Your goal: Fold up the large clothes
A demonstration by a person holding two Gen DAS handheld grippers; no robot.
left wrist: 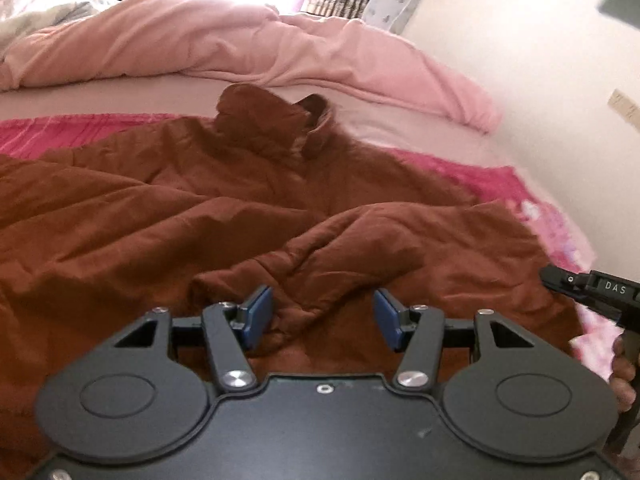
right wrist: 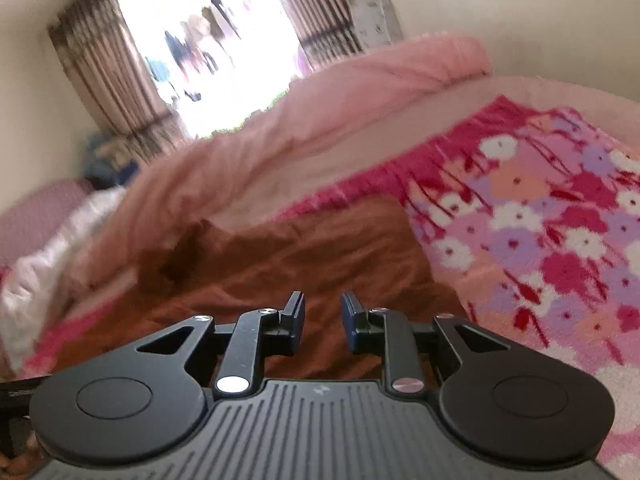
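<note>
Left wrist view: my left gripper [left wrist: 323,318] is spread wide with nothing between its blue pads [left wrist: 259,312], and it hovers over the brown jacket [left wrist: 200,208]. The jacket sprawls rumpled directly ahead of and below my fingers, its stand-up collar [left wrist: 280,120] at the far end, a bunched fold just past my fingertips. It lies on a bright pink floral blanket [left wrist: 488,184] on the bed [left wrist: 120,100], with a pale pink duvet [left wrist: 240,48] heaped beyond the collar. Off to my right, at the frame edge, I see my right gripper [left wrist: 588,288], its tip over the jacket's right edge.

Right wrist view: my right gripper [right wrist: 323,322] is parted about halfway, pads [right wrist: 352,320] holding nothing. The brown jacket [right wrist: 312,256] sits just ahead and beneath me, blurred. The floral blanket [right wrist: 540,240] spreads to my right, the pink duvet [right wrist: 320,120] rises beyond, and the curtains [right wrist: 100,80] frame a bright window [right wrist: 208,40] far ahead.
</note>
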